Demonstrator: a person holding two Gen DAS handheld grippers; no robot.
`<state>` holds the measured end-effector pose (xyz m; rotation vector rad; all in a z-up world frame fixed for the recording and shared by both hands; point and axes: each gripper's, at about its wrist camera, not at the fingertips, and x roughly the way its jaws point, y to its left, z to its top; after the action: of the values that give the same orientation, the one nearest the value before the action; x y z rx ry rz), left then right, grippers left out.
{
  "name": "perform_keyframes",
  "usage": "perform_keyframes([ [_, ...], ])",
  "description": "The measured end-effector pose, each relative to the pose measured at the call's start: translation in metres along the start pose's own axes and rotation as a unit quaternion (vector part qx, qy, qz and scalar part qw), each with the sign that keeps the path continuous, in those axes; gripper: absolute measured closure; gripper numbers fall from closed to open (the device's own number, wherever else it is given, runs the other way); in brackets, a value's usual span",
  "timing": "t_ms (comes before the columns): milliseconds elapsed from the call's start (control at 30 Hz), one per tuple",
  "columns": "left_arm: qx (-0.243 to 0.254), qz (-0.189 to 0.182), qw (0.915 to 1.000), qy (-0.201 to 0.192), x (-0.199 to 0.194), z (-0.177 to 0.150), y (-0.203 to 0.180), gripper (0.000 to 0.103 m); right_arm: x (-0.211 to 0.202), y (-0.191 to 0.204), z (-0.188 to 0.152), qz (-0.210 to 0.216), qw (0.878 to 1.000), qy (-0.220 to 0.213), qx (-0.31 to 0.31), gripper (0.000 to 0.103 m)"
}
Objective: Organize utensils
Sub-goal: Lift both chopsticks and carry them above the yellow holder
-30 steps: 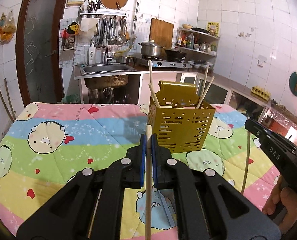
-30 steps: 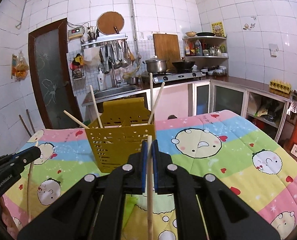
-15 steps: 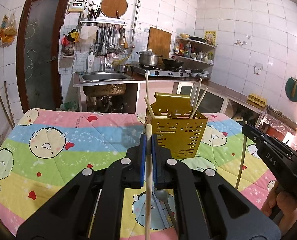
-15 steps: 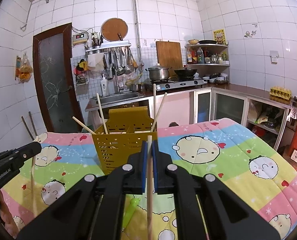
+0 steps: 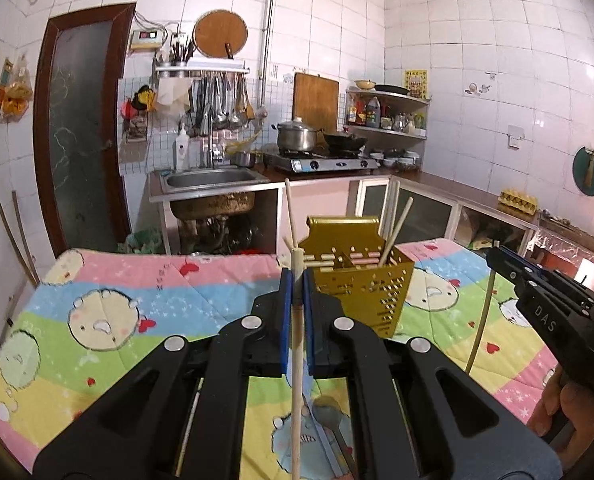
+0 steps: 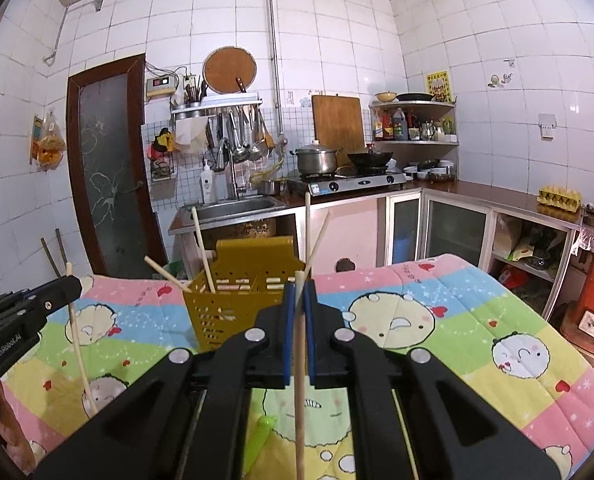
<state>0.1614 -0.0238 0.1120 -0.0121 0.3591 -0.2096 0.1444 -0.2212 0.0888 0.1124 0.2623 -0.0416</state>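
Left wrist view: a chopstick [image 5: 297, 344] is clamped upright by the left gripper [image 5: 295, 292], just before the gold holder [image 5: 361, 280]; the right gripper [image 6: 299, 304] is likewise closed on a second chopstick [image 6: 300, 380]; a tilted release risks striking the holder's rim.

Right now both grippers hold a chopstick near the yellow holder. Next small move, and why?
Probably carry the left gripper forward over the yellow perforated utensil holder. Its jaws are shut on an upright wooden chopstick, whose lower end hangs below the holder's rim, so it likely needs more height first. The right gripper also clamps a pale chopstick and can wait.
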Motion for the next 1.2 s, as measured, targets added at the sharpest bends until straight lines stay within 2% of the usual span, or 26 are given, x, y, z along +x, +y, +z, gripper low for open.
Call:
perform_keyframes([
  [300,0.015,0.001,0.9993,-0.035,0.007,0.044,-0.009,0.099,0.007,0.000,0.044,-0.002,0.999,-0.034,-0.006,0.098],
  [600,0.009,-0.016,0.9935,-0.112,0.013,0.127,-0.018,0.099,0.015,0.007,0.117,0.005,0.996,-0.086,-0.021,0.098],
  [767,0.001,-0.024,0.9895,-0.143,0.033,0.155,-0.027,0.099,0.032,0.010,0.150,0.007,0.994,-0.105,-0.020,0.098],
  [933,-0.005,-0.024,0.9870,-0.159,0.070,0.153,-0.034,0.099,0.061,0.011,0.158,0.024,0.994,-0.107,-0.010,0.098],
  [1200,-0.006,-0.020,0.9918,-0.126,0.143,0.116,-0.044,0.099,0.114,0.000,0.131,0.029,0.997,-0.065,-0.004,0.098],
])
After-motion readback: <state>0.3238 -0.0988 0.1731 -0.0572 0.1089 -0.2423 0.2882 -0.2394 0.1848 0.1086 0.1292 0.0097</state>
